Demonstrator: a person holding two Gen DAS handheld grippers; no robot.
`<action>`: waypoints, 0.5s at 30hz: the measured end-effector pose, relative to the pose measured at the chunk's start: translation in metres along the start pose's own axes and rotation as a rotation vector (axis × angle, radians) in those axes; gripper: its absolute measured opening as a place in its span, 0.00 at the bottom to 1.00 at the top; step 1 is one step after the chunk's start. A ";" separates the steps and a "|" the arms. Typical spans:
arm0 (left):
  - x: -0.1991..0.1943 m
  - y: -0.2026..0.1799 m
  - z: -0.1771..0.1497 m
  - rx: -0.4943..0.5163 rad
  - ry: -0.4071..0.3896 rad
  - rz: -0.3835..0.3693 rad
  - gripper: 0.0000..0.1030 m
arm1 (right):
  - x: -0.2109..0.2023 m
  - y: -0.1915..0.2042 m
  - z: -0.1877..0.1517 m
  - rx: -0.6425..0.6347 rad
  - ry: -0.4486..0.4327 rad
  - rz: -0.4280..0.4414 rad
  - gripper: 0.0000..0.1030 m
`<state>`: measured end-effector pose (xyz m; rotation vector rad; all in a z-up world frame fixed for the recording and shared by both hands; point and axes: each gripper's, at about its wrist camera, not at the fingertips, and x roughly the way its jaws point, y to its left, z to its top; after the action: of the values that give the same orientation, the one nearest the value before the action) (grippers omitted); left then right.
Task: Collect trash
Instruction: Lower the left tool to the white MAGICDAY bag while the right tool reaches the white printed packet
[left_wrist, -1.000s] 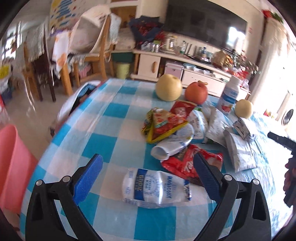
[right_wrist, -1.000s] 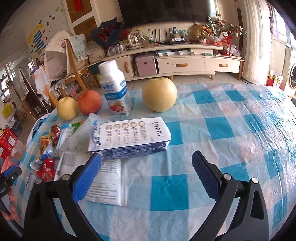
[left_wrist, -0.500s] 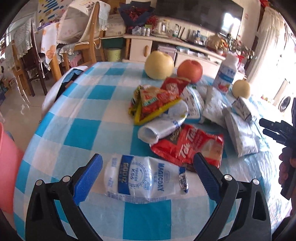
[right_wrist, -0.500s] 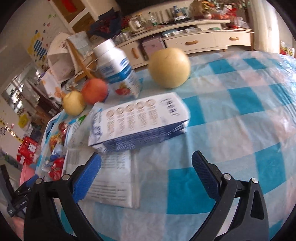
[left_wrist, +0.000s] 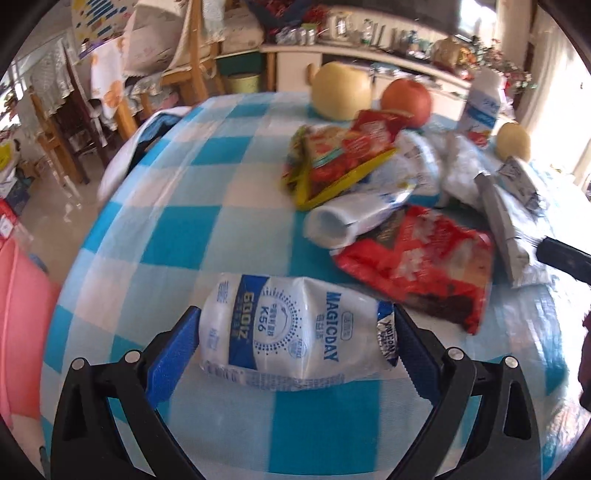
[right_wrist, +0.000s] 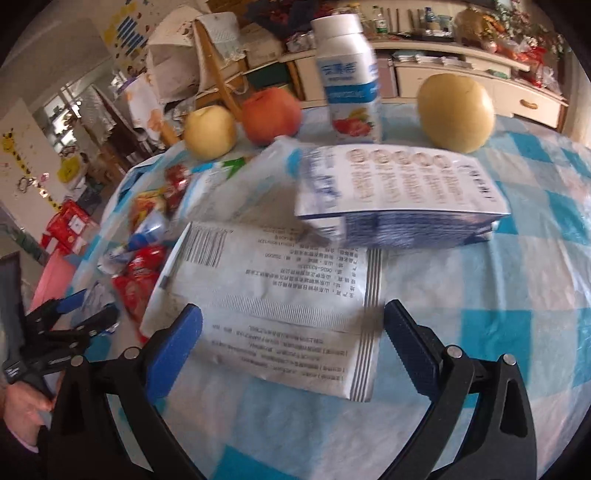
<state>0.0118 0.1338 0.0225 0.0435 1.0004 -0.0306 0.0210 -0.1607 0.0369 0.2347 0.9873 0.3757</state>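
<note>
My left gripper (left_wrist: 295, 343) is open, its blue pads on either side of a white and blue MAGICDAY wrapper (left_wrist: 295, 339) lying on the checked tablecloth (left_wrist: 192, 229). Beyond it lie a red snack bag (left_wrist: 417, 273), a rolled white wrapper (left_wrist: 354, 218) and a red-yellow packet (left_wrist: 340, 162). My right gripper (right_wrist: 293, 339) is open over a flat silver printed pouch (right_wrist: 273, 299). A crushed blue and white carton (right_wrist: 399, 195) lies just past the pouch. The left gripper also shows in the right wrist view (right_wrist: 70, 325).
A large pear (left_wrist: 341, 90), a red apple (left_wrist: 406, 101), a small pear (left_wrist: 512, 140) and an upright yogurt bottle (right_wrist: 349, 77) stand at the table's far side. A pink bin (left_wrist: 22, 306) is left of the table. Wooden chairs (left_wrist: 184, 55) stand behind.
My left gripper has moved forward and down until the MAGICDAY wrapper sits between its pads. My right gripper has moved forward and left over the silver pouch. Both stay open.
</note>
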 end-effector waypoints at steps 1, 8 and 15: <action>0.000 0.003 -0.001 -0.011 0.002 0.002 0.94 | 0.001 0.010 -0.004 -0.009 0.021 0.042 0.96; 0.001 0.025 0.000 -0.111 0.013 0.009 0.94 | -0.007 0.091 -0.029 -0.231 0.092 0.256 0.96; 0.002 0.033 -0.001 -0.167 0.022 0.026 0.94 | -0.014 0.091 -0.013 -0.448 -0.088 -0.008 0.96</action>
<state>0.0135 0.1671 0.0207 -0.0966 1.0217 0.0775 -0.0153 -0.0837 0.0731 -0.1575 0.7935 0.5629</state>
